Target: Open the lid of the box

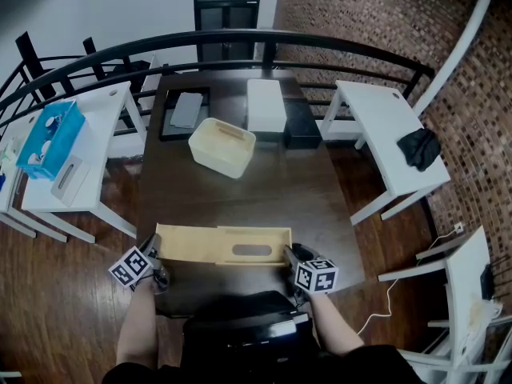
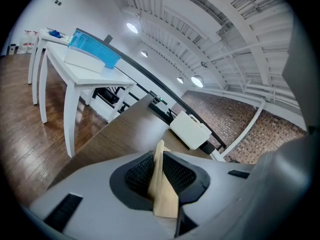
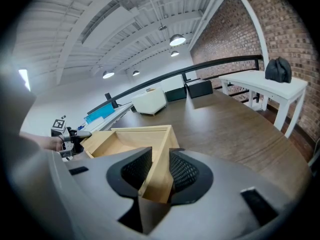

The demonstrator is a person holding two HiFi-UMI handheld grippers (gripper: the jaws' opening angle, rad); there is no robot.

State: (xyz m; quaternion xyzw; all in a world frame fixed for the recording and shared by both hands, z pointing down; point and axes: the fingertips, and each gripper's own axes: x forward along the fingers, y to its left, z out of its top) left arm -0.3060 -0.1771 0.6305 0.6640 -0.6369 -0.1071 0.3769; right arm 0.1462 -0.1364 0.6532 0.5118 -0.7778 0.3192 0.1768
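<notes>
I hold a light wooden lid (image 1: 222,245) with a slot handle between both grippers, over the near edge of the dark table (image 1: 280,190). My left gripper (image 1: 154,264) is shut on the lid's left end, whose thin wooden edge (image 2: 161,184) sits between the pads. My right gripper (image 1: 294,261) is shut on the right end, its pads pressing the lid's side wall (image 3: 159,166), and the lid's hollow inside (image 3: 120,143) shows beyond. The cream box (image 1: 222,146) stands uncovered at mid-table, well beyond the lid.
A white box (image 1: 266,105), a black box (image 1: 302,124) and a dark tray with a grey slab (image 1: 186,110) lie at the table's far end. White side tables (image 1: 392,122) flank it; the left one bears a blue box (image 1: 50,138), the right a black cloth (image 1: 419,148).
</notes>
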